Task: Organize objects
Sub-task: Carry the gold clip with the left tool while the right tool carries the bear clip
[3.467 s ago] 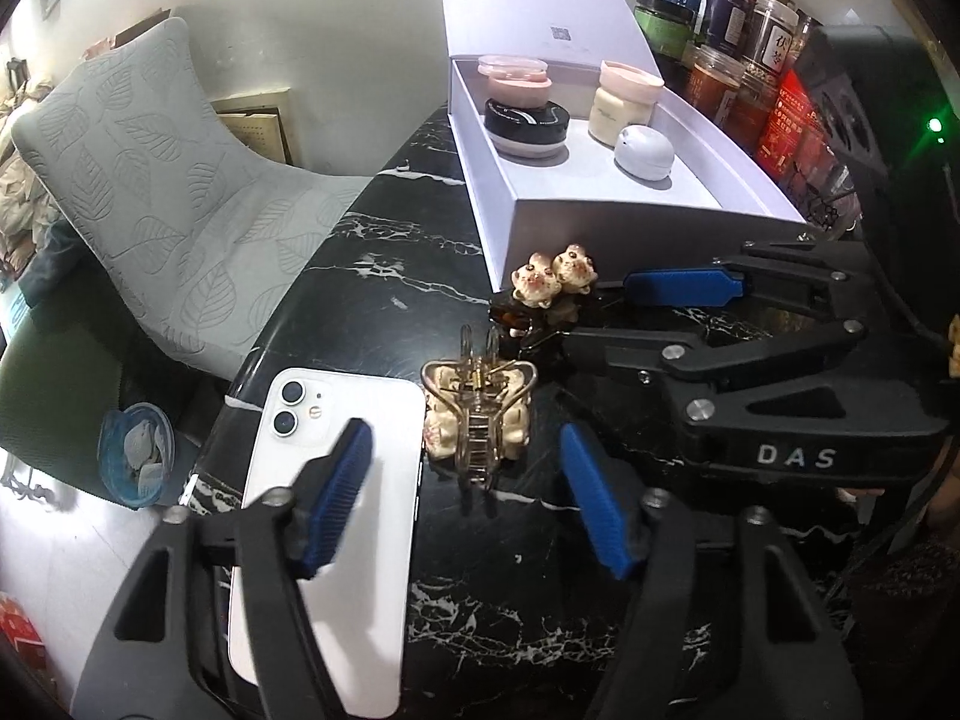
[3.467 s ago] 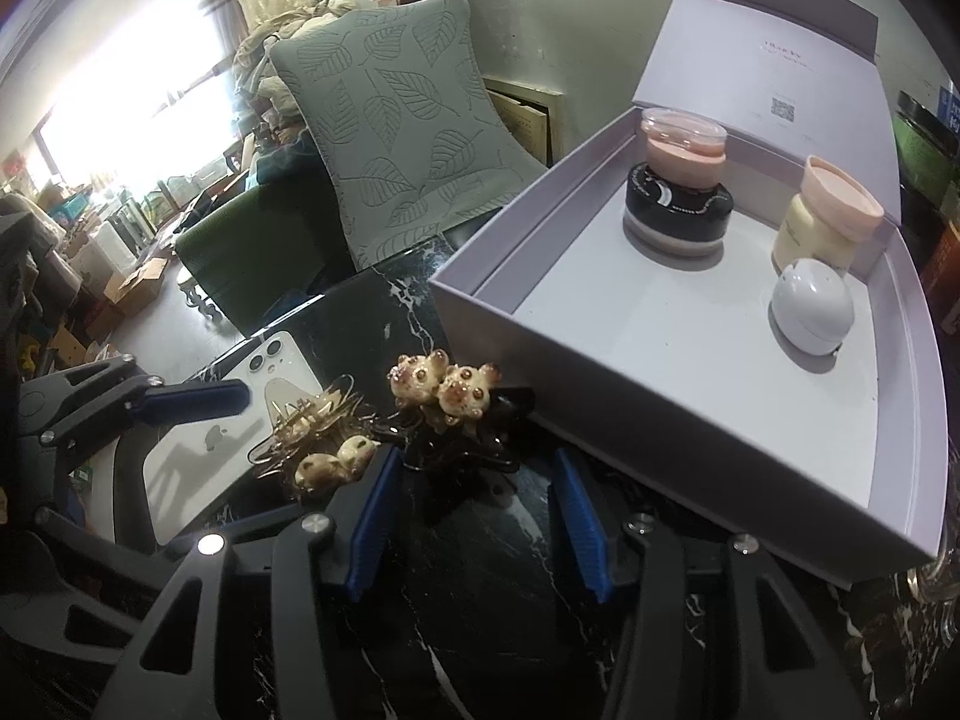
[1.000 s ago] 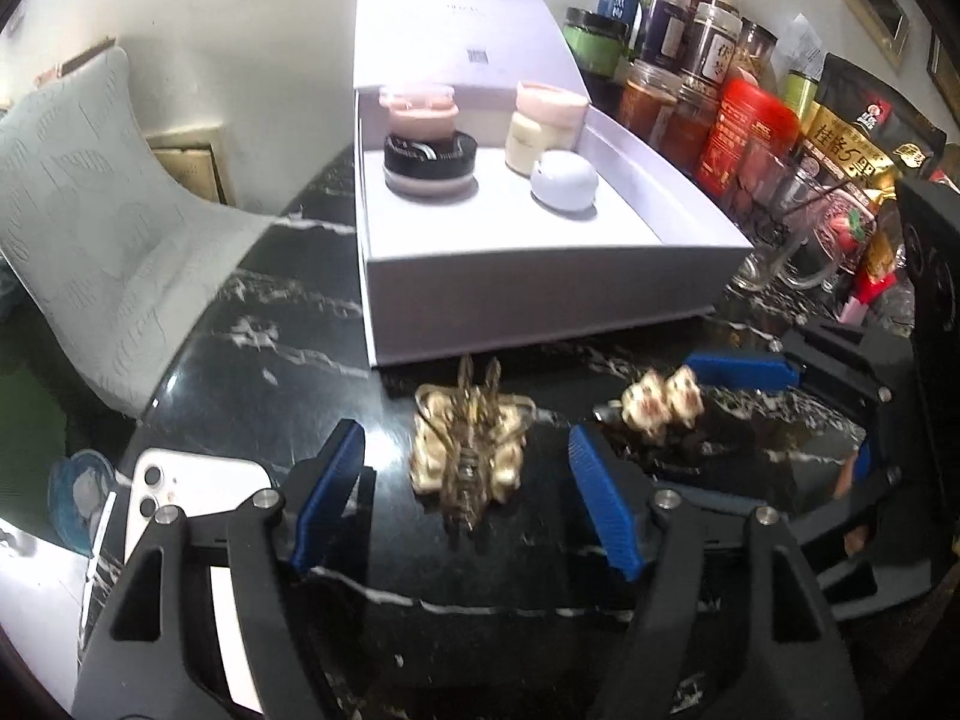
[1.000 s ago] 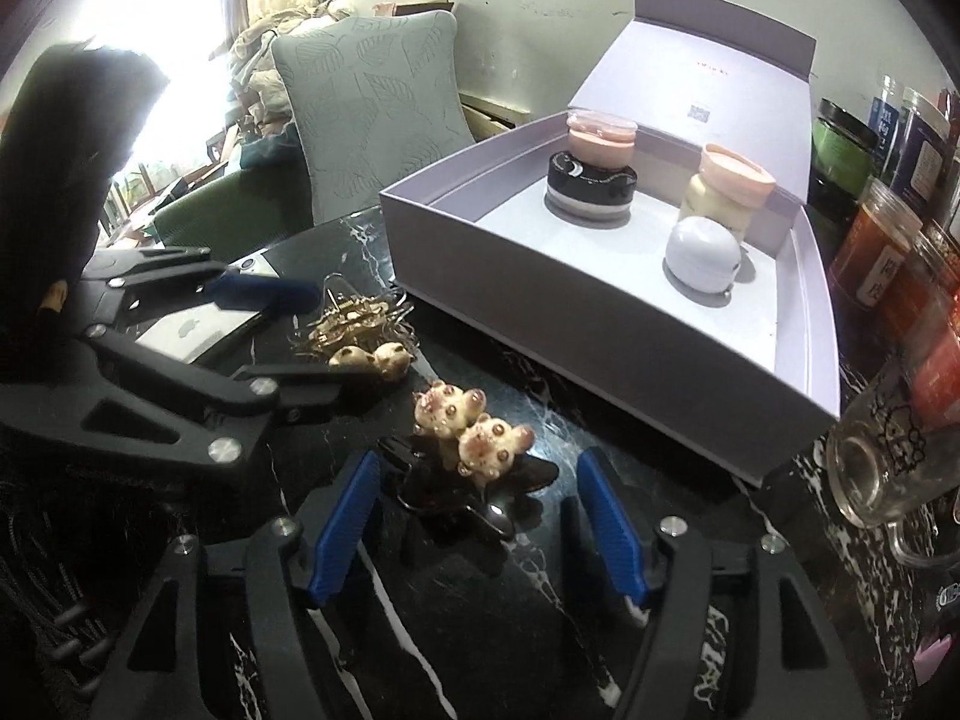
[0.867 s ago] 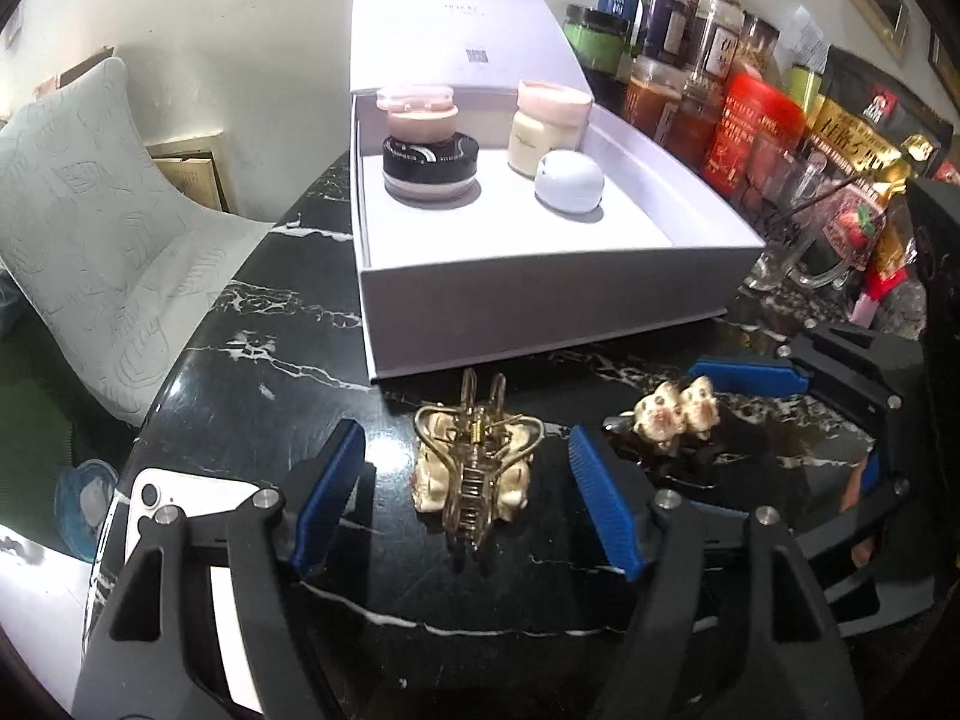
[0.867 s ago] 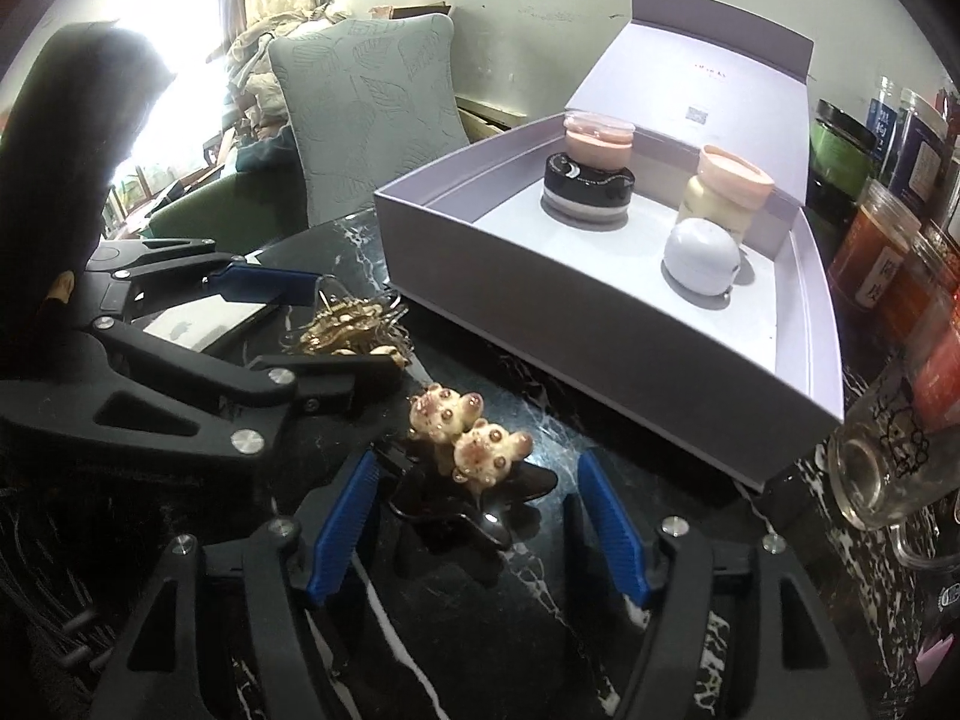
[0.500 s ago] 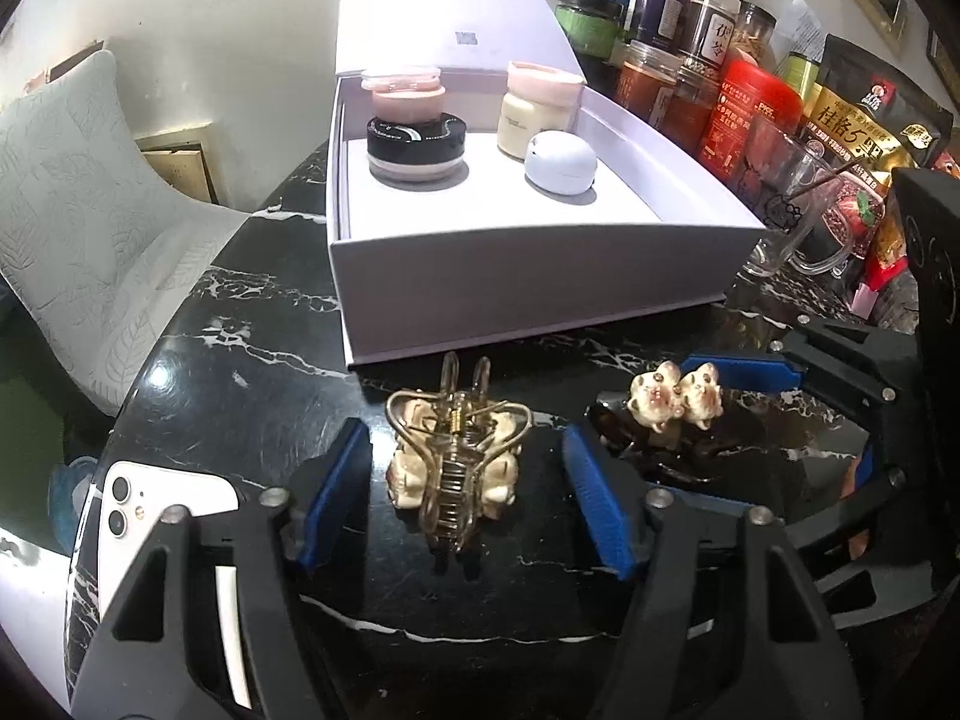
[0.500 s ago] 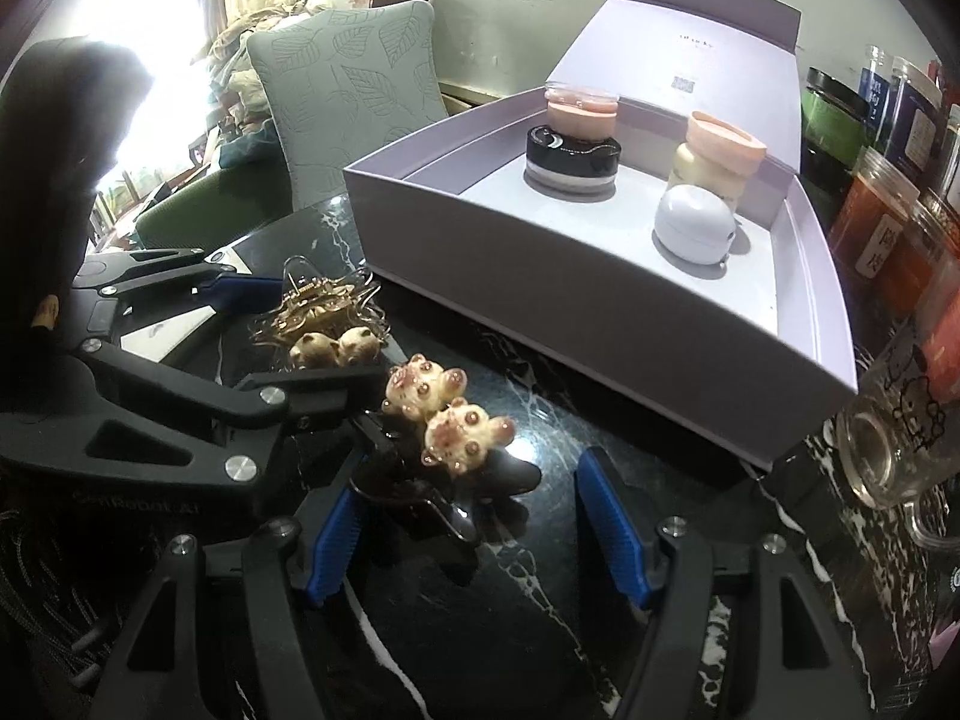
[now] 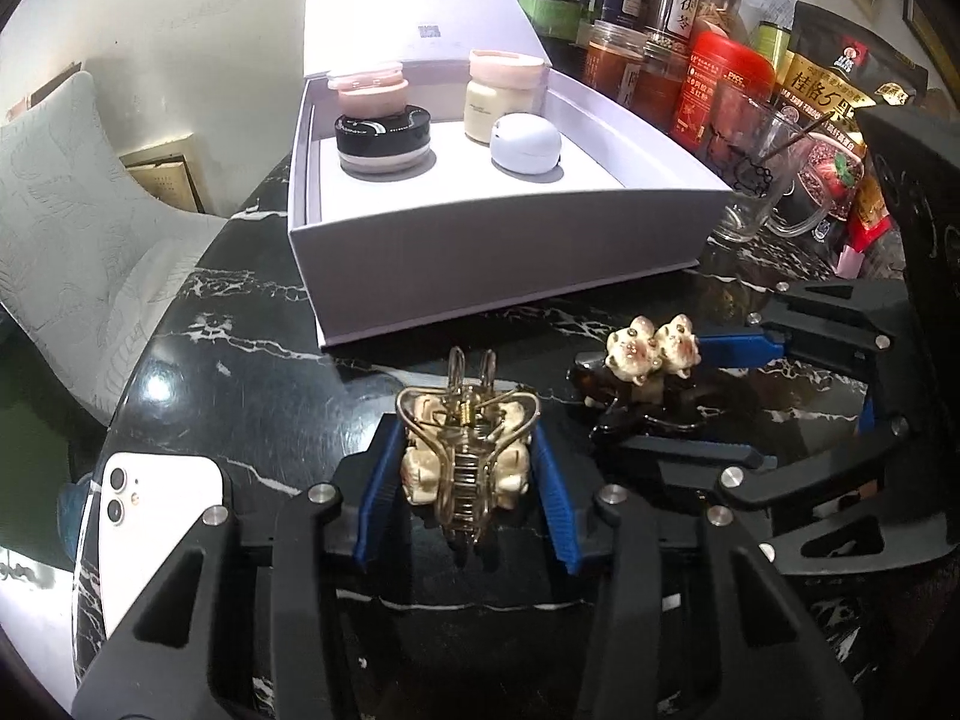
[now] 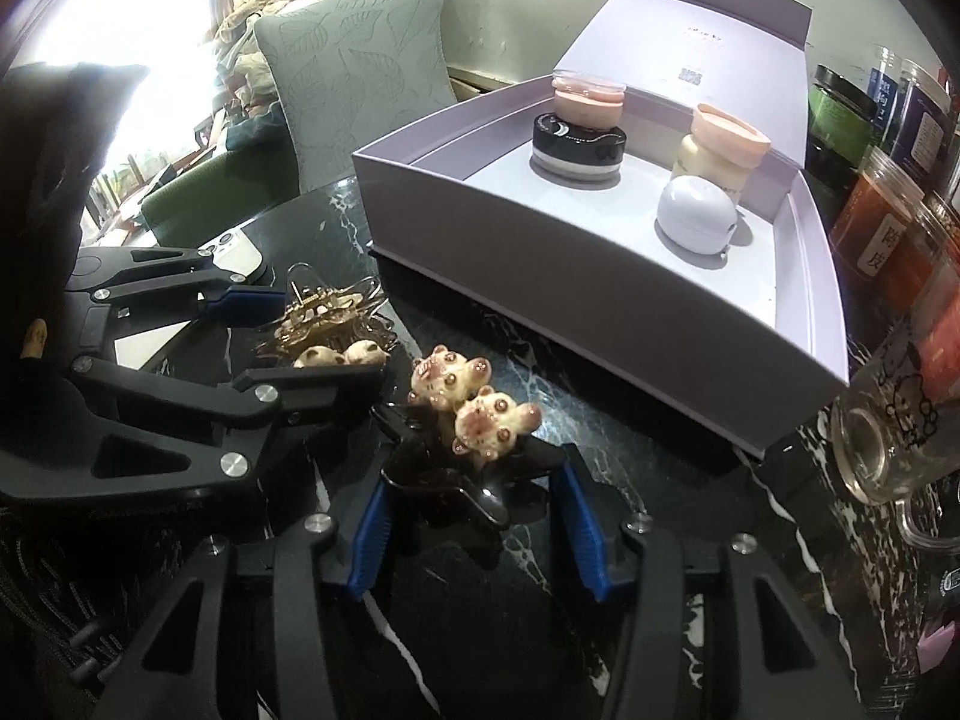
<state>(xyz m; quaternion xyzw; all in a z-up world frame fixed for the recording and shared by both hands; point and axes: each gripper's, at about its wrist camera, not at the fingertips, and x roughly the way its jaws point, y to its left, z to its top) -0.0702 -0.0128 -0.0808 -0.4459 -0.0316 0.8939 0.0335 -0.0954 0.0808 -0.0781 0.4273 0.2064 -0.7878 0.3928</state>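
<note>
Closing on their clips, both of your tongs have just drawn in. Your left tongs (image 9: 465,483) now have their blue pads pressed against the two sides of the gold claw clip (image 9: 465,456), which stands on the counter (image 9: 252,378) with its cream bear ornaments low between the pads and its two wire loops pointing toward the lilac box (image 9: 498,252). Your right tongs (image 10: 480,516) are drawn in around the dark claw clip (image 10: 468,480); the left pad touches the clip's dark body, and the right pad sits at its other edge, though the contact there is hard to make out. That clip carries two pink-cheeked bear heads (image 10: 471,399) on top.

Taking the lilac box as your landmark: both clips lie just in front of its near wall, the gold one toward its left corner, the dark one toward its right. Inside the box stand a black jar (image 9: 383,138) with a pink jar (image 9: 369,87) stacked on it, a cream jar (image 9: 504,99) with a peach lid, and a white domed case (image 9: 527,144). To the box's right stand a glass mug (image 9: 759,180) and a crowd of spice jars (image 9: 624,18). Well to the front left of the box, a white phone (image 9: 150,516) lies on the counter edge. Left of the box, off the counter, is a grey leaf-patterned chair (image 9: 78,216).
</note>
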